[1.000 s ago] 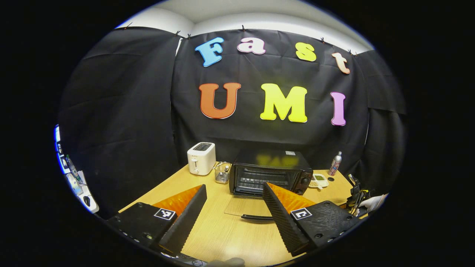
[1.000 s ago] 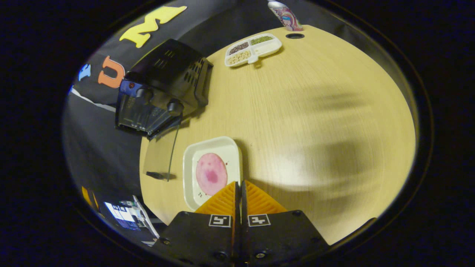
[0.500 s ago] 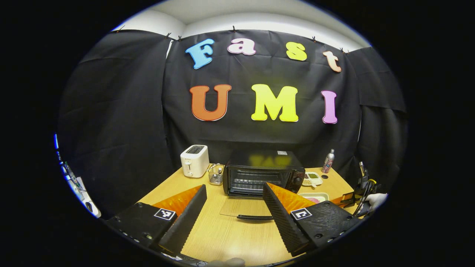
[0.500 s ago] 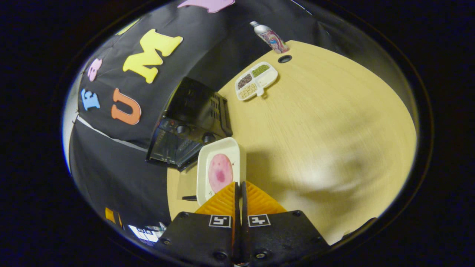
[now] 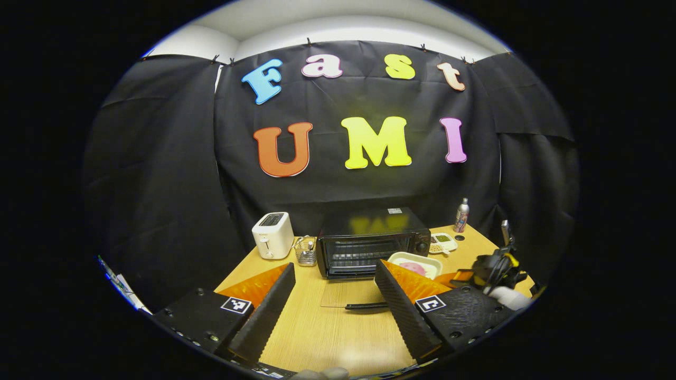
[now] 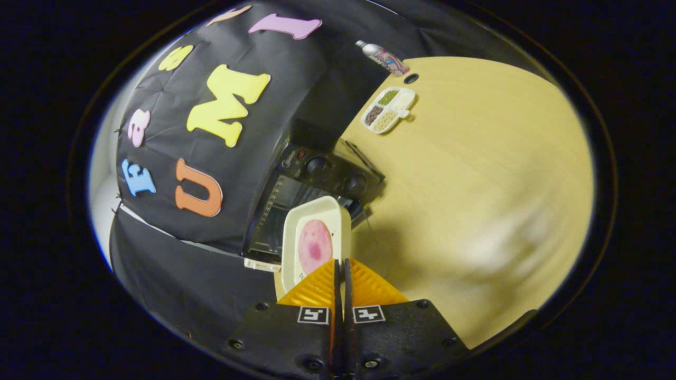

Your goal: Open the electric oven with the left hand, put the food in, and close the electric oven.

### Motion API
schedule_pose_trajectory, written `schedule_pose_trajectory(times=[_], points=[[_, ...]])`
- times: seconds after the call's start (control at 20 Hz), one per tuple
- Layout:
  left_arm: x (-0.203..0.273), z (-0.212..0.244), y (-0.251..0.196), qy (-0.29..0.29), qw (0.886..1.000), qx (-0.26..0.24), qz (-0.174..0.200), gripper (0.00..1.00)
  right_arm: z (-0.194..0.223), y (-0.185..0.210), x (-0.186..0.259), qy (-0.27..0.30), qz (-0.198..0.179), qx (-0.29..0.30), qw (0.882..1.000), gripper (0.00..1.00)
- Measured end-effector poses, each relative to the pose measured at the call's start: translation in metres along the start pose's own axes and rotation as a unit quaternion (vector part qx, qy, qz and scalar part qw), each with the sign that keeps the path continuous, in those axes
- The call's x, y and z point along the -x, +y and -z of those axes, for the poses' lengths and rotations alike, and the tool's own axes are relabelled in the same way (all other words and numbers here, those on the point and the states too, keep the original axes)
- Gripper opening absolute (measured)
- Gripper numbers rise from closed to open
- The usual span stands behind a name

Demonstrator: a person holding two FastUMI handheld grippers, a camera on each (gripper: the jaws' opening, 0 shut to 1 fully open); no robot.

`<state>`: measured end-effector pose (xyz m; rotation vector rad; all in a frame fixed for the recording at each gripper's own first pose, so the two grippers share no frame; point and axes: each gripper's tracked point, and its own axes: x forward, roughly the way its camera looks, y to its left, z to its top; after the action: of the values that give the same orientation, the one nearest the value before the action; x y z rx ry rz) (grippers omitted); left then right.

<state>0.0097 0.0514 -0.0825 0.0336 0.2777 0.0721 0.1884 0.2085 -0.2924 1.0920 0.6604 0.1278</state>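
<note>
A light wooden table (image 5: 327, 332) stands in a booth walled with black cloth (image 5: 158, 169). On it are 1 black electric oven (image 5: 369, 240) with its glass door (image 5: 348, 293) folded down flat, 1 white toaster (image 5: 272, 235), 1 wire basket (image 5: 306, 250), 1 divided snack dish (image 6: 388, 103) and 1 bottle (image 5: 462, 215). The left tool (image 5: 332, 295) hangs over the table in front of the oven, its 2 fingers spread wide and holding nothing. The right tool (image 6: 340, 274) is closed on the near rim of 1 white tray (image 6: 317, 211) carrying a round pink slice of food (image 6: 315, 246), held up just before the oven's open mouth
</note>
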Motion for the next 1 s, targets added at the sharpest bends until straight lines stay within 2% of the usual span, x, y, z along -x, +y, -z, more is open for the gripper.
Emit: schedule_pose_trajectory(times=[0.15, 0.2, 0.25, 0.35, 0.45, 0.5, 0.55, 0.6, 0.65, 0.75, 0.8, 0.9, 0.95, 1.0], points=[[-0.005, 0.006, 0.015, 0.007, 1.000, -0.003, -0.011, 0.97, 0.024, 0.021, -0.035, -0.034, -0.003, -0.020, 0.999, 0.04], [-0.007, 0.008, 0.023, 0.007, 1.000, -0.007, -0.020, 0.96, 0.031, 0.025, -0.048, -0.043, -0.001, -0.036, 0.998, 0.00], [-0.009, 0.008, 0.029, 0.006, 1.000, -0.006, -0.025, 0.97, 0.038, 0.032, -0.061, -0.045, -0.002, -0.045, 0.998, 0.04], [-0.013, 0.015, 0.037, 0.015, 0.999, -0.006, -0.031, 0.97, 0.045, 0.047, -0.086, -0.049, -0.011, -0.053, 0.997, 0.04], [-0.019, 0.018, 0.042, 0.021, 0.999, -0.007, -0.033, 0.97, 0.040, 0.055, -0.103, -0.060, -0.008, -0.062, 0.996, 0.04], [-0.022, 0.019, 0.044, 0.023, 0.999, -0.006, -0.033, 0.97, 0.036, 0.055, -0.108, -0.068, -0.003, -0.063, 0.996, 0.00], [-0.026, 0.019, 0.045, 0.024, 0.999, -0.006, -0.033, 0.97, 0.029, 0.055, -0.116, -0.075, 0.001, -0.067, 0.995, 0.04], [-0.030, 0.019, 0.046, 0.025, 0.999, -0.006, -0.033, 0.97, 0.021, 0.057, -0.125, -0.081, 0.004, -0.073, 0.994, 0.00], [-0.034, 0.020, 0.048, 0.024, 0.999, -0.007, -0.033, 0.97, 0.014, 0.057, -0.134, -0.088, 0.006, -0.075, 0.993, 0.04], [-0.041, 0.023, 0.048, 0.029, 0.999, 0.002, -0.032, 0.97, 0.001, 0.059, -0.148, -0.094, 0.006, -0.072, 0.993, 0.04], [-0.044, 0.024, 0.048, 0.033, 0.999, 0.007, -0.033, 0.97, -0.007, 0.061, -0.154, -0.098, 0.001, -0.072, 0.993, 0.00], [-0.051, 0.027, 0.049, 0.037, 0.998, 0.012, -0.039, 0.97, -0.022, 0.064, -0.165, -0.108, -0.005, -0.072, 0.992, 0.05], [-0.054, 0.028, 0.049, 0.040, 0.998, 0.016, -0.041, 0.97, -0.027, 0.063, -0.170, -0.106, -0.004, -0.070, 0.992, 0.02], [-0.056, 0.028, 0.049, 0.040, 0.998, 0.019, -0.044, 0.97, -0.032, 0.062, -0.175, -0.107, -0.003, -0.066, 0.992, 0.05]])
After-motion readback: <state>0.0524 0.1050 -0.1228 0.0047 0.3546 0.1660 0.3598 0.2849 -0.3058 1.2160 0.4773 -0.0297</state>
